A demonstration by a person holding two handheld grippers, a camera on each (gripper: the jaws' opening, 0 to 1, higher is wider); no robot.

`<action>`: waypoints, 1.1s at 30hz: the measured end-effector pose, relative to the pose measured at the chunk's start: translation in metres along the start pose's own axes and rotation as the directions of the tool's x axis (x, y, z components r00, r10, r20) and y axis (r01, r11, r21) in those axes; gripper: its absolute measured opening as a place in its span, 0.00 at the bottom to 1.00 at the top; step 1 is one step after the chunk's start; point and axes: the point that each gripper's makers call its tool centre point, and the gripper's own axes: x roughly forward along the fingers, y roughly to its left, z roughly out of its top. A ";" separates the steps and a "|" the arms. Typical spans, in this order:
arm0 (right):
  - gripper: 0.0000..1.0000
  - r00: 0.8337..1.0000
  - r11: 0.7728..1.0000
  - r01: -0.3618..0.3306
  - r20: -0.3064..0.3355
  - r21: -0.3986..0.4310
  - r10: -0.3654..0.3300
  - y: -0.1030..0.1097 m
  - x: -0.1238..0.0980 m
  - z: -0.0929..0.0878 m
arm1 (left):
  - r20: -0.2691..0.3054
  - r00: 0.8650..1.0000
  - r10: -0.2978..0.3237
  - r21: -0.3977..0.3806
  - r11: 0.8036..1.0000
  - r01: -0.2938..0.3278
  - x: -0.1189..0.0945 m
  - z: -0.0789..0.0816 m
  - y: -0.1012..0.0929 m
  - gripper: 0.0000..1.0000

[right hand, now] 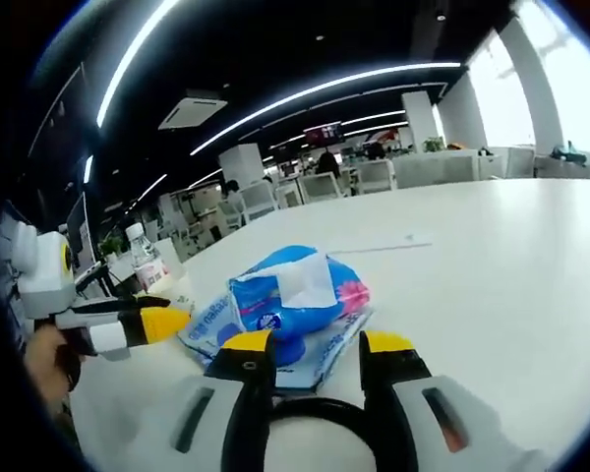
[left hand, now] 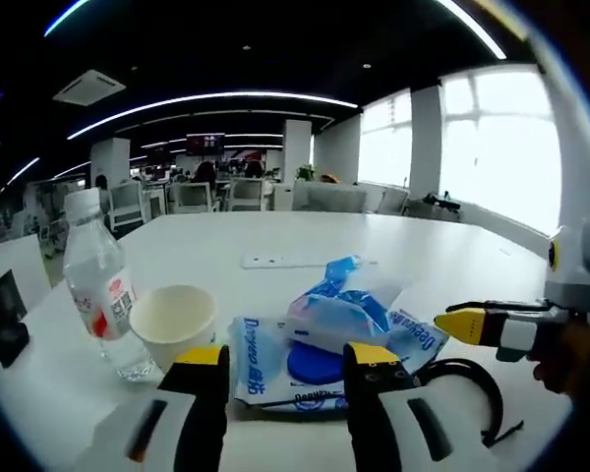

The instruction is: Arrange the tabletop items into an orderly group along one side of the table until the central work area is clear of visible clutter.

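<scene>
- Tissue pack (left hand: pixel 344 315) lies on the white counter (left hand: pixel 374 241), just ahead of left tongs (left hand: pixel 287 369), at 12 o'clock between the jaws; soft, light, crinkly, likely slippery; pinch a wrapper edge.
- Left tongs wide, empty.
- Right tongs (right hand: pixel 318 354) wide, empty, over a black cable loop (right hand: pixel 315 408).
- Paper cup (left hand: pixel 172 323) at 10 o'clock, water bottle (left hand: pixel 96 285) beyond: tippable.
- Flat white strip (left hand: pixel 285 262) farther back.
</scene>
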 end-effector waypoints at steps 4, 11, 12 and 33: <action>0.35 0.999 0.999 -0.024 0.030 -0.031 0.024 -0.002 -0.002 0.010 | 0.028 0.999 -0.041 0.024 0.999 0.040 -0.001 0.007 -0.012 0.52; 0.42 0.998 0.983 -0.063 0.015 -0.173 0.067 -0.004 -0.001 0.019 | 0.044 0.994 -0.101 0.029 0.995 0.100 0.000 0.013 -0.029 0.54; 0.43 0.997 0.977 -0.069 0.021 -0.201 0.075 -0.003 0.000 0.020 | 0.049 0.993 -0.110 0.030 0.994 0.109 -0.001 0.014 -0.032 0.54; 0.45 0.995 0.932 -0.083 0.022 -0.352 0.097 -0.015 0.008 0.038 | 0.098 0.977 -0.191 0.058 0.981 0.186 0.013 0.020 -0.053 0.61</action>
